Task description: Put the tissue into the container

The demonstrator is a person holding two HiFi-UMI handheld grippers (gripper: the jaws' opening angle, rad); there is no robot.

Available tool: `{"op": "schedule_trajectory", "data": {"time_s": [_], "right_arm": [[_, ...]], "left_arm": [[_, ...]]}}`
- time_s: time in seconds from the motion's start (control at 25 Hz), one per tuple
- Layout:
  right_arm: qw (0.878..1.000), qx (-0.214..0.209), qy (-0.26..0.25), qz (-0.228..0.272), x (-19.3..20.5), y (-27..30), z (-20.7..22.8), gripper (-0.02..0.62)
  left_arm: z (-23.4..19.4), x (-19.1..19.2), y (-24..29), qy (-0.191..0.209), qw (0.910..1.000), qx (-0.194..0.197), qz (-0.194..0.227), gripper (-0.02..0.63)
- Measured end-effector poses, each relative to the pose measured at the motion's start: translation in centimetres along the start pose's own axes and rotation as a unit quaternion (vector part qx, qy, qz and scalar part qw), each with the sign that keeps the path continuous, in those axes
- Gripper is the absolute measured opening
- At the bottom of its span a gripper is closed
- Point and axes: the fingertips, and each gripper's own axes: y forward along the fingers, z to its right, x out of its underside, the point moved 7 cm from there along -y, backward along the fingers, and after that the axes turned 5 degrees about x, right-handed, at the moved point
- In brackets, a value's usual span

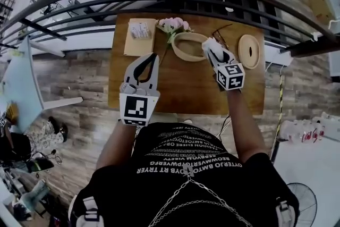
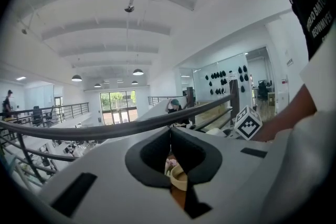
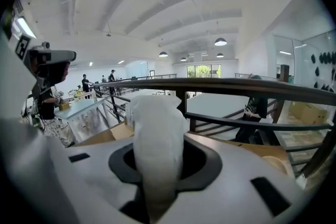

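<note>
R gripper w/ tissue at container rim; L gripper over table

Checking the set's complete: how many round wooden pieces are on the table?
2. The oval container sits mid-table beside the flowers; a round disc lies near the right edge. The right gripper overlaps the container's rim, so something small may be hidden.

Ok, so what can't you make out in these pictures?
- Right gripper view: the tissue held in the right gripper hides the container.
- Left gripper view: the shut left gripper shows only a sliver of the container.
- Head view: print on the tissue pack is too small to read.
</note>
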Motion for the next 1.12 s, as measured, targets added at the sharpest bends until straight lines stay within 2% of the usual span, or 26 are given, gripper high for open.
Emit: {"op": "schedule_trajectory", "data": {"time_s": [0.24, 0.44, 0.6, 0.72, 0.8, 0.84, 1.0, 1.12], "right_arm": [[0.997, -0.018, -0.012, -0.068, 2.9, 7.9, -0.3, 0.118], [0.99, -0.021, -0.041, -0.132, 5.8, 13.1, -0.8, 0.12], [0.976, -0.033, -0.09, -0.195, 7.8, 16.0, -1.8, 0.121], [0.957, -0.053, -0.14, -0.249, 8.1, 17.6, -2.4, 0.126], [0.944, -0.069, -0.168, -0.277, 8.3, 18.1, -3.0, 0.158], [0.942, -0.081, -0.168, -0.278, 8.3, 18.2, -3.3, 0.181], [0.958, -0.105, -0.122, -0.238, 7.4, 16.1, -2.4, 0.33], [0.972, -0.094, -0.102, -0.191, 5.7, 13.2, -1.7, 0.33]], "left_arm": [[-3.0, 1.6, 1.1, -0.006, 0.9996, -0.007, -0.026, 0.028], [-4.5, 4.0, 1.3, -0.02, 0.9984, -0.016, -0.05, 0.028], [-5.3, 5.6, 1.3, -0.034, 0.9972, -0.015, -0.065, 0.028], [-5.5, 6.4, 2.0, -0.038, 0.9967, -0.01, -0.071, 0.028], [-5.5, 6.6, 2.3, -0.039, 0.9966, -0.006, -0.072, 0.028], [-5.4, 6.6, 2.3, -0.039, 0.9967, -0.004, -0.071, 0.028], [-4.2, 5.8, 2.4, -0.032, 0.9976, 0.0, -0.062, 0.028], [-4.0, 5.3, 1.8, -0.032, 0.9979, -0.007, -0.056, 0.028]]}}
